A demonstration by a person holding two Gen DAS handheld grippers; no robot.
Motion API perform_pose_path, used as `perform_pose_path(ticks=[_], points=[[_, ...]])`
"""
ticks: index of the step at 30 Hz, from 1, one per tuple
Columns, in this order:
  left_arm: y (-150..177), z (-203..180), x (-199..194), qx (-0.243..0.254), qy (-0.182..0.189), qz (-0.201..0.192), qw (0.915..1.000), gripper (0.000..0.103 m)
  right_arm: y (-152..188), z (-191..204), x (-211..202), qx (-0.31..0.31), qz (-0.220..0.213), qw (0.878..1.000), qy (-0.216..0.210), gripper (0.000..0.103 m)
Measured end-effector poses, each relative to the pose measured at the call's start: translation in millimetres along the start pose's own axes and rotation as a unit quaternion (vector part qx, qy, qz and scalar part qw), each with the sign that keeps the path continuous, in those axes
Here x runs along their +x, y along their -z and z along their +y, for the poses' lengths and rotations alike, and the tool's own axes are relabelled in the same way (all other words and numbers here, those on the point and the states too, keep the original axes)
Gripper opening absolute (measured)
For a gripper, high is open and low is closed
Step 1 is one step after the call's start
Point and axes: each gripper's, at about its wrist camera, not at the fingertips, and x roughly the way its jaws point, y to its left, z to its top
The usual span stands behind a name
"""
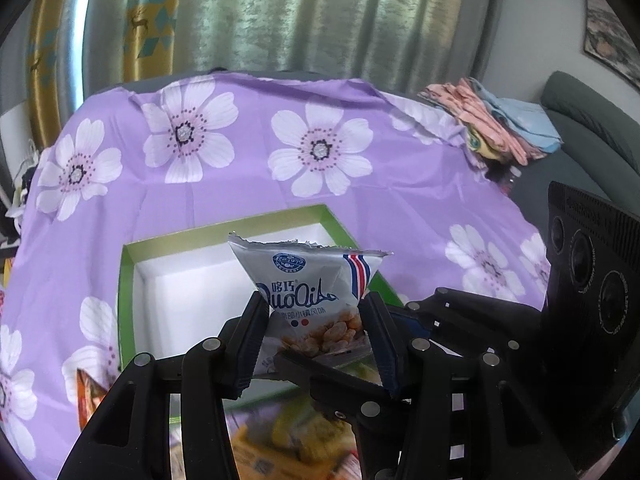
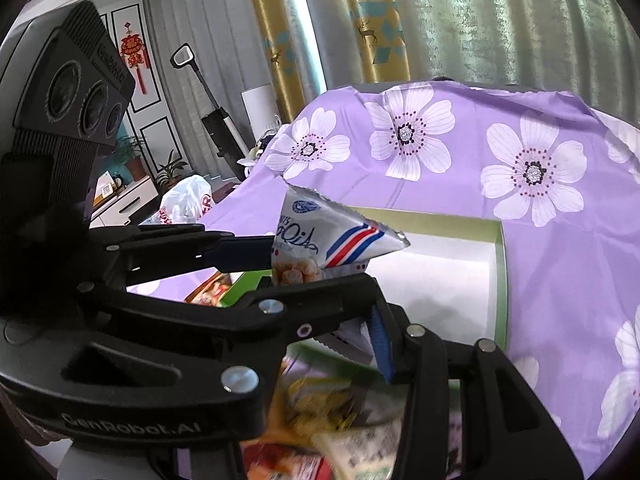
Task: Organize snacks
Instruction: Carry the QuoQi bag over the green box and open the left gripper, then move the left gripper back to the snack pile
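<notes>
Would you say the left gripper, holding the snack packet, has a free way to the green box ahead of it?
Probably yes: the box lies open just beyond the packet in the left gripper, its white inside bare.

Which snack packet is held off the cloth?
The silver packet with blue lettering, clamped in the left gripper above the green box; the other packets lie below.

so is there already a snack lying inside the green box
No, the green box shows only its bare white inside, while the silver snack packet is pinched in the left gripper above it.
</notes>
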Motion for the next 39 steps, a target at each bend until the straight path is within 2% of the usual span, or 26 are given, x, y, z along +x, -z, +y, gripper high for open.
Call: perform_pose_path(ticks=[7, 11, 14, 15, 16, 17, 20, 23, 26, 28, 29, 35, 39], points=[[-4.6, 14.7, 26.7, -0.017, -0.009, 0.017, 0.9997, 0.049, -7.8, -15.5, 31.0, 0.014, 0.021, 1.0, -0.003, 0.046], [-2.9, 18.6, 37.0, -0.025, -0.014, 0.032, 0.9991, 0.049, -6.6, -20.2, 41.3, 0.022, 0.035, 0.999, 0.001, 0.05], [-0.4, 20.3, 37.5, -0.028, -0.034, 0.034, 0.9985, 0.061, -5.5, -20.1, 43.5, 0.018, 0.041, 0.999, 0.026, 0.061], [0.7, 20.6, 35.8, -0.029, -0.037, 0.032, 0.9984, 0.071, -4.7, -20.8, 42.6, 0.018, 0.04, 0.999, 0.03, 0.066], [1.9, 20.8, 33.0, -0.03, -0.042, 0.029, 0.9982, 0.08, -3.3, -21.6, 40.1, 0.018, 0.039, 0.999, 0.033, 0.068], [2.4, 21.2, 30.4, -0.03, -0.047, 0.025, 0.9981, 0.08, -2.1, -21.6, 37.1, 0.019, 0.038, 0.998, 0.038, 0.067], [4.9, 20.4, 17.1, -0.026, -0.063, 0.013, 0.9976, 0.08, 2.1, -23.1, 28.8, 0.023, 0.041, 0.998, 0.049, 0.067], [6.4, 18.9, 5.2, -0.022, -0.077, 0.002, 0.9968, 0.081, 6.3, -19.8, 18.0, 0.021, 0.04, 0.997, 0.063, 0.077], [10.1, 17.0, -8.6, -0.019, -0.088, -0.009, 0.9959, 0.081, 10.3, -11.9, 0.8, 0.017, 0.032, 0.996, 0.078, 0.08], [13.8, 15.1, -17.6, -0.015, -0.093, -0.013, 0.9954, 0.081, 14.8, -5.5, -9.0, 0.018, 0.031, 0.995, 0.088, 0.086], [15.9, 14.3, -21.9, -0.015, -0.093, -0.015, 0.9954, 0.081, 17.6, -1.4, -14.6, 0.017, 0.03, 0.995, 0.093, 0.089], [31.3, 11.6, -47.0, -0.029, -0.074, -0.018, 0.9967, 0.081, 33.9, 16.8, -39.9, 0.016, 0.029, 0.995, 0.096, 0.089], [40.1, 9.4, -66.9, -0.042, -0.053, -0.044, 0.9968, 0.081, 43.3, 23.6, -56.7, 0.022, 0.021, 0.995, 0.099, 0.089]])
